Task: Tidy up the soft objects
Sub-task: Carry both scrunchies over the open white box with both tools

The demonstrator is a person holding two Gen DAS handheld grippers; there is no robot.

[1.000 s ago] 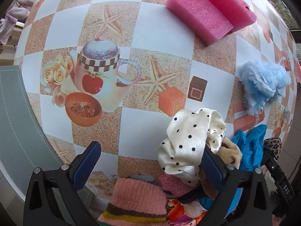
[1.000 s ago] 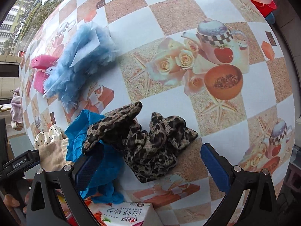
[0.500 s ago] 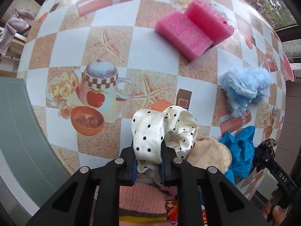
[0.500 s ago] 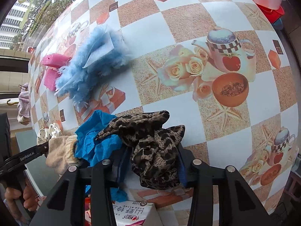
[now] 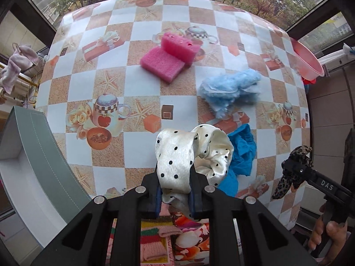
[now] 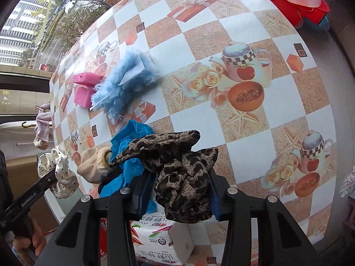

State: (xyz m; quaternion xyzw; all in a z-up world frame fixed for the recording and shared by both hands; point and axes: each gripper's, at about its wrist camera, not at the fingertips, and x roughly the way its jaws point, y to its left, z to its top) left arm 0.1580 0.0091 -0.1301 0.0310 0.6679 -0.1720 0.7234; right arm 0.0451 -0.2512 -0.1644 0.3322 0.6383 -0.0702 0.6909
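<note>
A: Where is the spotted scrunchie (image 5: 188, 157), and which way does it run?

B: The left tool (image 5: 175, 196) is clamped on it. Its lower part is pinched between the blue pads, and the loop stands up and away from the tool, spreading to the right at the top. It is held above the surface (image 5: 142, 88), near the front edge.

A: And the other one?

B: The leopard scrunchie (image 6: 177, 175) is squeezed in the right tool (image 6: 180, 196). The bulk hangs between the pads, and one long fold stretches out to the left over the blue glove (image 6: 126, 155).

A: How are the hands placed?

B: The left tool points forward across the surface. From its camera the right tool sits far right, off the edge, angled up and left, with fingers (image 5: 328, 232) wrapped on its handle. From the right camera the left tool comes in low at the left, slanting up to the right.

A: What lies on the surface?

B: Two pink sponges (image 5: 168, 59), one leaning on the other, far back. A fluffy blue duster (image 5: 228, 88) lies nearer, to the right. The blue glove is just beside a beige sock (image 6: 93, 166).
</note>
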